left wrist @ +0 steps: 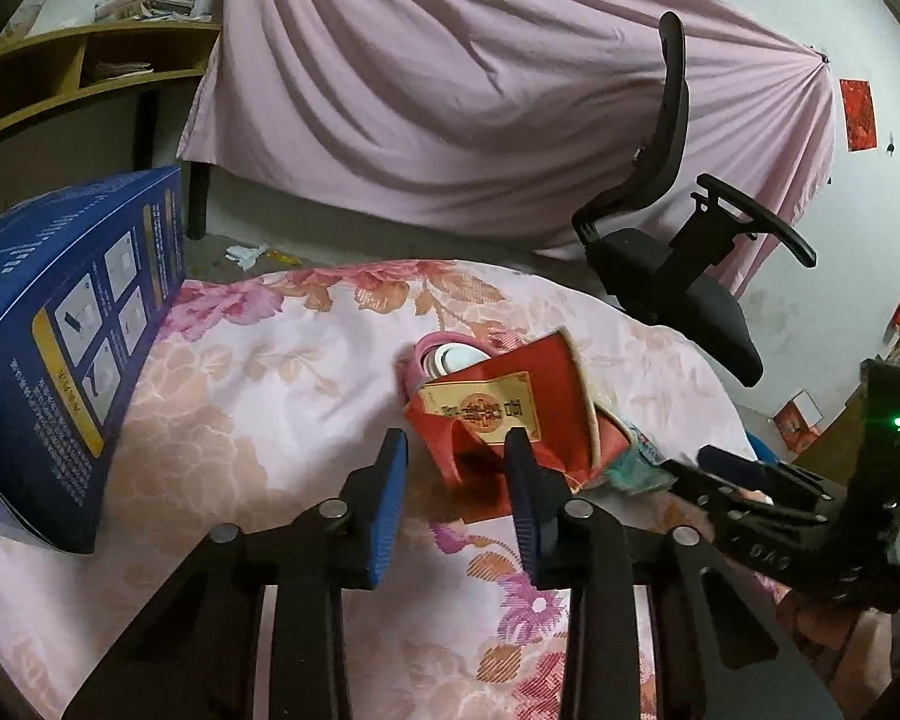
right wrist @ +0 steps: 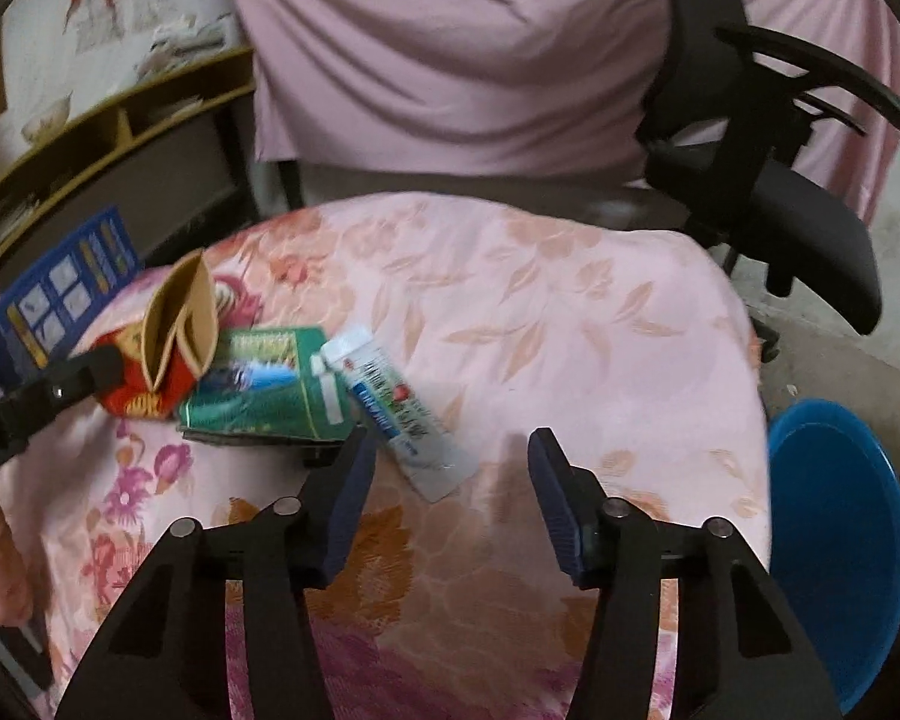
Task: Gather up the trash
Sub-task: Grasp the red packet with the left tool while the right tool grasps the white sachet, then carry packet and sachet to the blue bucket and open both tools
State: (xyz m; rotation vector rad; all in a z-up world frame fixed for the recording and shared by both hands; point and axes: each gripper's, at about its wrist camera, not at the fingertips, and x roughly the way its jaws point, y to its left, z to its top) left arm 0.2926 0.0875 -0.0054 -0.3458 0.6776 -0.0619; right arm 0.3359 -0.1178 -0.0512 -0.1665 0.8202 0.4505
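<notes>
Item: floral-clothed worktop (right wrist: 570,312) carrying loose trash, recorded at the reaching stage; nothing was yet gripped by either tool.

Left gripper (left wrist: 457,450): fingers parted moderately, empty. It hovered just short of the crumpled red packet (left wrist: 498,408), whose lower edge lay between the fingertips without visible contact. A pink-rimmed round object (left wrist: 444,357) sat behind the packet, touching it.

Right gripper (right wrist: 450,450): fingers wide apart, empty. The white tube (right wrist: 396,408) lay on the cloth just ahead of the left-hand finger, beside the green carton (right wrist: 264,390), which it touched or overlapped along one side.

Blue bin (right wrist: 834,540): stood on the floor off the worktop's right edge, the probable receptacle.

Blue box (left wrist: 72,330): stood at the far left of the worktop, apart from the trash.

Step judged: approach to first pickups. The left tool needed to advance slightly and close on the packet; the right needed to shift left over the tube, close, then carry it to the bin.

Obscured: the right wrist view was motion-blurred, so print on tube and carton was unreadable. The bin was cut off by the frame edge; its contents could not be seen. The nature of the pink-rimmed object was uncertain. An office chair (left wrist: 678,276) stood beyond the worktop.
</notes>
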